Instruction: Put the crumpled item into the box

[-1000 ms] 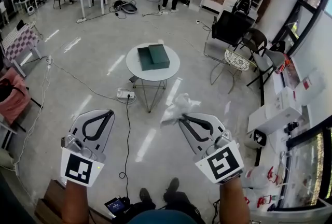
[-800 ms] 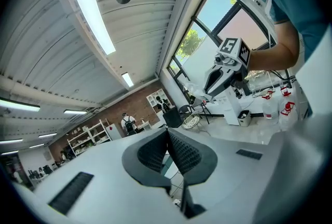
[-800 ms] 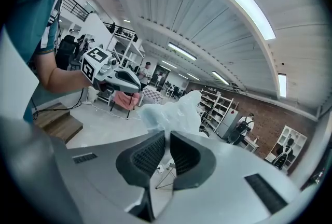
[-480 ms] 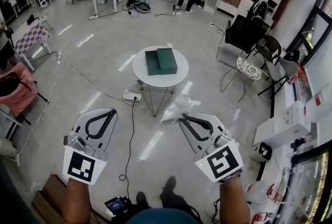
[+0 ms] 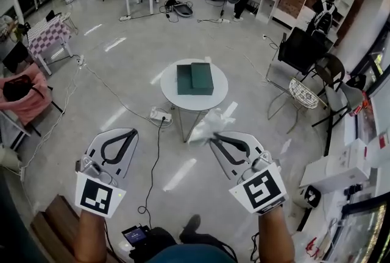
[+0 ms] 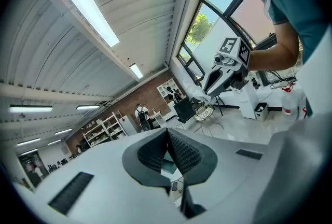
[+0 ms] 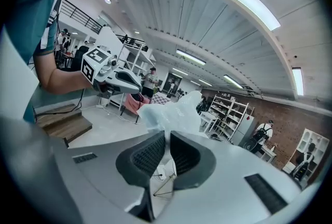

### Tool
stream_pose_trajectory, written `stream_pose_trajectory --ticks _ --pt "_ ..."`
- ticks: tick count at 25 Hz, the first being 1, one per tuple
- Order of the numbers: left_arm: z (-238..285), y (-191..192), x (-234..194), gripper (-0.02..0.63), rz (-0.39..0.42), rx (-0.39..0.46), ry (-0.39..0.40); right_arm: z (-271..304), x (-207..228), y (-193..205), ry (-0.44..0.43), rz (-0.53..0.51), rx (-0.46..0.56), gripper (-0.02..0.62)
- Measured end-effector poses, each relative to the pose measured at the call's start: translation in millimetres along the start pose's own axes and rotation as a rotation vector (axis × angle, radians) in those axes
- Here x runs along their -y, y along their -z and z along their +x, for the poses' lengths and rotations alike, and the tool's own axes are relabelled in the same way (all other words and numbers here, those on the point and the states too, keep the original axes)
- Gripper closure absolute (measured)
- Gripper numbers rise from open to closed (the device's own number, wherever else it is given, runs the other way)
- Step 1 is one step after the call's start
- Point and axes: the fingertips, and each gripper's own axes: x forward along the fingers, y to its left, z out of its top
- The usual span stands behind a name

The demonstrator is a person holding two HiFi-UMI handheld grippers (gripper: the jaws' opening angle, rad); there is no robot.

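A crumpled white plastic item (image 5: 210, 125) (image 7: 174, 114) sticks out of my right gripper (image 5: 212, 140) (image 7: 167, 136), whose jaws are shut on it, held in the air short of the table. A dark green box (image 5: 195, 78) rests on a small round white table (image 5: 216, 96) ahead of me, its two halves side by side. My left gripper (image 5: 129, 133) (image 6: 167, 134) hangs at the lower left with its jaws shut and nothing between them. In the left gripper view the right gripper (image 6: 206, 94) shows far off with the white item.
A power strip (image 5: 159, 115) and black cable (image 5: 150, 170) lie on the floor beside the table's wire legs. Chairs (image 5: 303, 94) stand to the right, white boxes (image 5: 341, 167) at far right. Tables, shelves and people fill the back. A pink bag (image 5: 24, 97) sits at left.
The round table with the green box has drawn closer and shifted right in the head view. Both grippers keep their pose; the right one still holds the crumpled item.
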Motion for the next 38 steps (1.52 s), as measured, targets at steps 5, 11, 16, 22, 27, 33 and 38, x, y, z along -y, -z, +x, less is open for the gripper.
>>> stream_pose_trajectory --ticks 5,11,16,22,27,33,38 --pt "33 -16 20 0.588 0.002 -0.025 0.011 -14 31 22 -0.010 0.010 0.011 0.538" --pt "73 -8 15 0.588 0.009 -0.006 0.042 2 57 41 0.008 0.038 0.001 0.538" --pt "114 3 -14 0.588 0.001 0.035 0.094 29 87 41 0.055 0.051 -0.035 0.538" --pt "157 24 -62 0.588 0.009 0.086 0.135 76 123 36 0.108 0.064 -0.064 0.538" --pt "198 53 -104 0.588 0.017 0.110 0.177 129 153 35 0.141 0.084 -0.082 0.538" --pt "230 87 -153 0.588 0.014 0.117 0.201 188 181 29 0.158 0.097 -0.101 0.538" --pt "249 109 -180 0.588 0.007 0.133 0.211 227 195 26 0.166 0.104 -0.112 0.538"
